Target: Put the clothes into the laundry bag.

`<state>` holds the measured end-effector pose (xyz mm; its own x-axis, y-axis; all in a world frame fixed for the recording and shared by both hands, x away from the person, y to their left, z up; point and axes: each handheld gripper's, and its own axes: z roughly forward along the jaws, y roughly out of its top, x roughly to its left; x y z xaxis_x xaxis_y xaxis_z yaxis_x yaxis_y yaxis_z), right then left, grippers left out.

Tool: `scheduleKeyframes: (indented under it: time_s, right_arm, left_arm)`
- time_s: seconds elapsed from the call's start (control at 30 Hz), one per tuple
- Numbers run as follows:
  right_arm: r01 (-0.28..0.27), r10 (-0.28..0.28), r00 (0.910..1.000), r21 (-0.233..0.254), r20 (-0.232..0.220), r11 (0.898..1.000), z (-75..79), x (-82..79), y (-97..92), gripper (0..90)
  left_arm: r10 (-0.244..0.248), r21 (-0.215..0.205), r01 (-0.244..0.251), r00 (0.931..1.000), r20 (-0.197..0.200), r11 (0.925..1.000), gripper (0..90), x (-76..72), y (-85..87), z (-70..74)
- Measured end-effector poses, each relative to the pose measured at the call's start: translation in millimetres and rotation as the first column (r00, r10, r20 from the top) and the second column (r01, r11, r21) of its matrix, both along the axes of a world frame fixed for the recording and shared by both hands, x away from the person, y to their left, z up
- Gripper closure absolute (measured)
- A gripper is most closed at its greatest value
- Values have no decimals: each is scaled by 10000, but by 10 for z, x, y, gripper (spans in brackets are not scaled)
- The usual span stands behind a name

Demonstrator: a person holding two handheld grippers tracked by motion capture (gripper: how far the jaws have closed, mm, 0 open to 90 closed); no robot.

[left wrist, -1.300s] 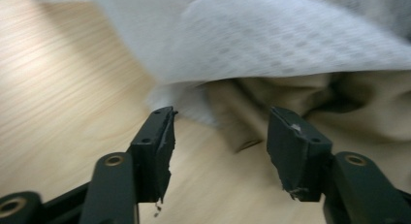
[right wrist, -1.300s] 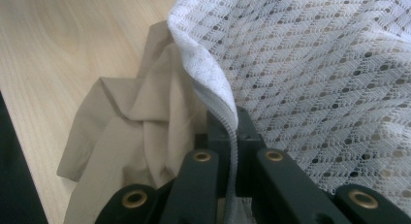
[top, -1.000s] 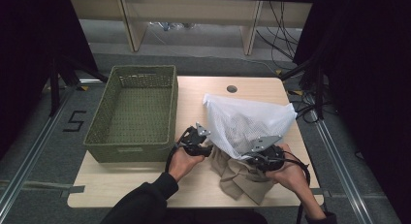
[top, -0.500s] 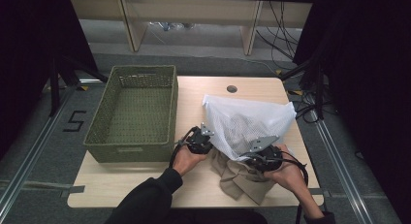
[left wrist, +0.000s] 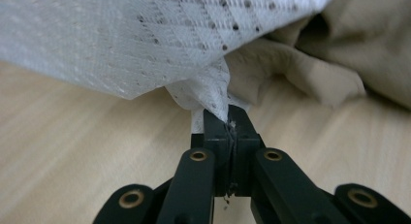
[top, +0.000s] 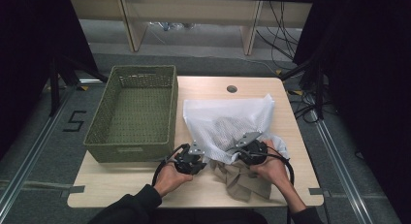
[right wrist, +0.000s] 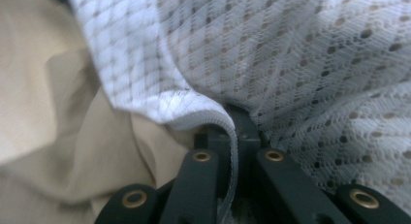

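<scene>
A white mesh bag lies spread on the wooden table. A crumpled beige garment sticks out from its near edge. My left gripper is shut on the bag's near left corner. In the left gripper view the jaws pinch a twisted bit of mesh just above the tabletop, with the beige cloth behind. My right gripper is shut on the bag's hemmed edge. There the mesh drapes over its jaws, and the garment lies to the left.
An empty green woven basket stands on the table's left half, close to my left hand. A round cable hole sits near the table's far edge. Beyond the table are shelf legs and cables on the floor.
My left gripper has moved right to the bag's near corner and taken hold of it. Both hands have drawn slightly toward the near edge. The bag's front edge is lifted a little.
</scene>
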<state>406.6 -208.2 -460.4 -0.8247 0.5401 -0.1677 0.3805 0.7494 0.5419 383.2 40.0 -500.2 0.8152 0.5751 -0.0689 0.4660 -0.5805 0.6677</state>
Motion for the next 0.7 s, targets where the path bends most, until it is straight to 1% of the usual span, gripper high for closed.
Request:
scheduleKeyframes:
  time_s: [0.03,0.07,0.1,0.13,0.17,0.2,0.23,0.27,0.3,0.33,0.37,0.4,0.47,0.5,0.53,0.57,0.6,0.63,0.67,0.7]
  right_arm:
    - [145,-145,9999,22,93,9999,-7,27,25,899]
    - [222,-223,9997,86,120,9997,-19,72,56,900]
    - [250,-250,9997,91,-6,9996,-12,110,73,900]
    - [267,-267,9996,123,30,9996,-20,140,91,900]
    - [280,-282,9994,142,185,9995,-37,185,117,900]
    - [347,-347,9994,156,-7,9993,-30,223,135,900]
    - [421,-424,9990,188,148,9989,-50,266,161,900]
    - [509,-510,9987,154,77,9986,-49,309,180,900]
    - [618,-621,9979,146,176,9980,-54,353,200,900]
    - [715,-719,9972,222,184,9972,-59,385,213,900]
    - [820,-826,9964,325,179,9961,-59,441,229,900]
    - [929,-936,9955,444,134,9947,-56,482,241,900]
    - [1067,-1082,9940,668,185,9920,-56,557,262,900]
    - [1152,-1164,9931,631,149,9913,-48,591,269,900]
    - [1209,-1226,9922,682,222,9903,-57,628,280,900]
    - [1222,-1244,9919,712,262,9899,-62,658,286,900]
    - [1338,-1356,9906,766,174,9880,-63,667,297,900]
    - [1257,-1279,9915,747,252,9892,-66,675,303,900]
    - [1238,-1259,9917,727,255,9896,-62,668,308,900]
    - [1222,-1245,9917,662,329,9903,-52,659,299,900]
  left_arm:
    - [-151,120,151,9999,54,9998,886,-11,19,-11]
    - [-126,-39,126,9999,-13,9999,887,-43,22,-25]
    - [-128,35,128,9999,-101,9999,888,-65,32,-26]
    - [-114,-66,113,9998,-177,9999,888,-96,38,-41]
    - [-316,105,316,9995,-61,9994,888,-114,62,-25]
    - [-367,-44,366,9991,-193,9993,889,-156,70,-27]
    - [-360,-14,360,9992,-189,9994,890,-205,84,-27]
    - [-394,274,392,9992,68,9989,890,-254,107,-19]
    - [-423,129,424,9991,-42,9990,890,-299,110,-27]
    - [373,182,-371,9993,-91,9991,890,-404,123,-23]
    - [26,78,-25,9999,-121,10000,890,-427,139,-25]
    - [-591,62,591,9982,-105,9982,891,-404,166,-24]
    - [-459,-350,449,9985,-302,9984,891,-418,211,7]
    - [-479,-403,468,9985,-260,9981,891,-438,230,43]
    - [-492,-478,485,9987,-136,9977,890,-451,248,76]
    - [-468,-447,467,9989,-13,9979,890,-459,267,112]
    - [-320,-346,327,9992,223,9989,890,-427,327,147]
    - [-251,-548,258,9996,149,9982,890,-403,372,156]
    - [67,-696,-66,10000,3,9976,890,-384,422,151]
    - [352,-549,-349,9994,45,9979,890,-344,488,142]
